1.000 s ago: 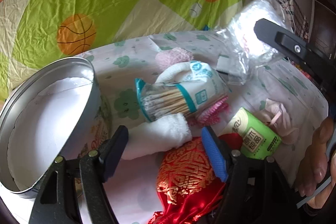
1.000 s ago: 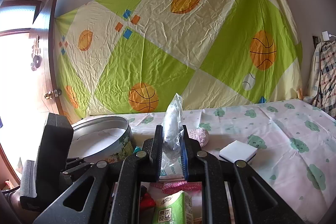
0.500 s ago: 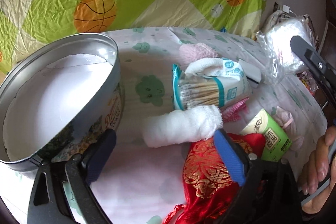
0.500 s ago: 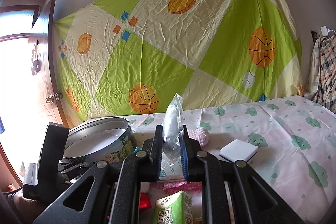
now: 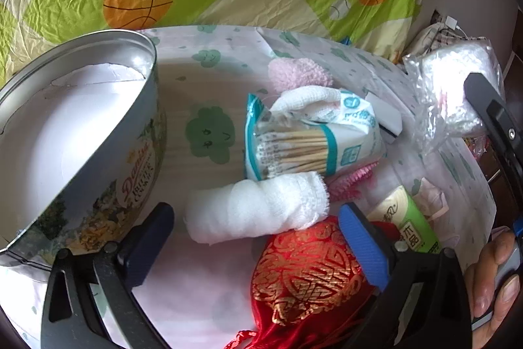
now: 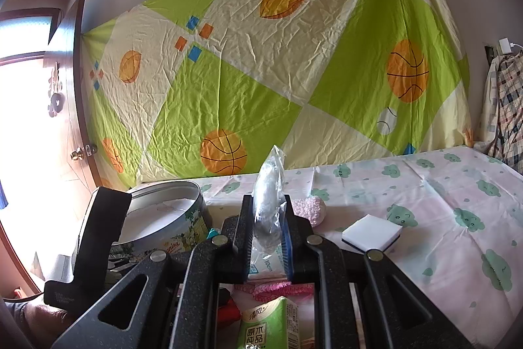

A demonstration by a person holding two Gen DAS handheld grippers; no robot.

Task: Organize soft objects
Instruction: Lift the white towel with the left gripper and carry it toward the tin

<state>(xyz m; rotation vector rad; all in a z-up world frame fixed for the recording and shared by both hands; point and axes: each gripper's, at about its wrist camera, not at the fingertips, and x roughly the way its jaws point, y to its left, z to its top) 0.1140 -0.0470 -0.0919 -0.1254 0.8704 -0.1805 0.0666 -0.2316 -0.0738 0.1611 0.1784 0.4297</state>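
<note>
In the left wrist view a white gauze roll [image 5: 258, 208] lies on the cloth just beyond my left gripper [image 5: 258, 237]. Its jaws are closing; the roll sits in the wide gap with neither pad pressing on it. A red embroidered pouch [image 5: 307, 273] lies under the blue right pad. Behind the roll sit a cotton swab pack [image 5: 294, 143] and a pink fluffy piece [image 5: 297, 72]. My right gripper [image 6: 268, 211] is shut on a clear plastic bag [image 6: 268, 201], held upright above the table; the same bag [image 5: 457, 87] shows at the right of the left wrist view.
A round biscuit tin [image 5: 78, 136] with a white lining stands open at the left. A green tissue pack [image 5: 408, 228] lies right of the pouch. A white sponge [image 6: 372, 233] rests on the cloud-print cloth. A person's hand [image 5: 497, 277] holds the right gripper's handle. A basketball-print sheet hangs behind.
My left gripper has rolled and drifted toward the tin and lower; its jaws stand wider, and the gauze roll now sits centred between them. The right gripper and its bag have kept still.
</note>
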